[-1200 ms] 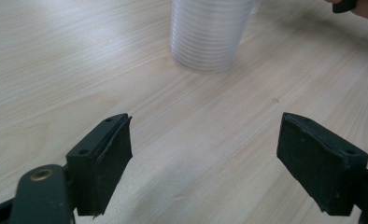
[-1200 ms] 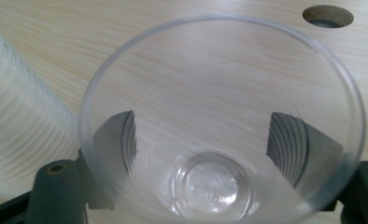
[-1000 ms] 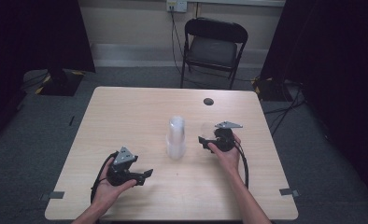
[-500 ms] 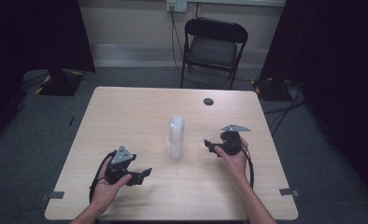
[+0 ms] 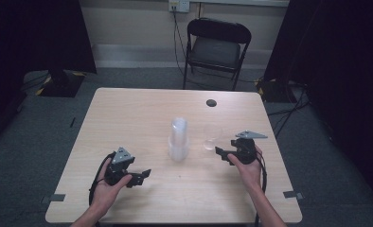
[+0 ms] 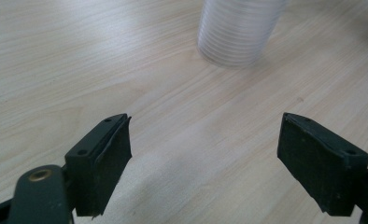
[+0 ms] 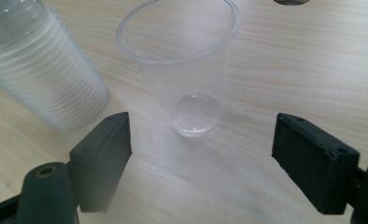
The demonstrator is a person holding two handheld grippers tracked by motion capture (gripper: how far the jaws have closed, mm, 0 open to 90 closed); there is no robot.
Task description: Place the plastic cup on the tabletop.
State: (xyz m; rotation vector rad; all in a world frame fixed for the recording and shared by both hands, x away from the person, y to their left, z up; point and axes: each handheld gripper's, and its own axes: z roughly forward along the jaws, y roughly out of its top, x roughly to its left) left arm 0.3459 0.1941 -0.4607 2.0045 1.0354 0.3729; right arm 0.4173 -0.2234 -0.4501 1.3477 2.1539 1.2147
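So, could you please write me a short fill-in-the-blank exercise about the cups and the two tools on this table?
1. The single clear cup stands upright with its open rim facing ____.
2. The stack of cups stands between the single cup and the ____ tool.
3. The jaws of the right tool are ____, with nothing pressed between them.
4. All cups rest on a ____ table.

Missing words: up; left; open; wooden

No legible text, label, brand, number or sign in any view. The clear cup and the stack of clear cups carry no print. The worktop is plain wood grain, unmarked. The gripper bodies and the grey plates on top of them bear no readable marking. The wall outlet is too small to read.
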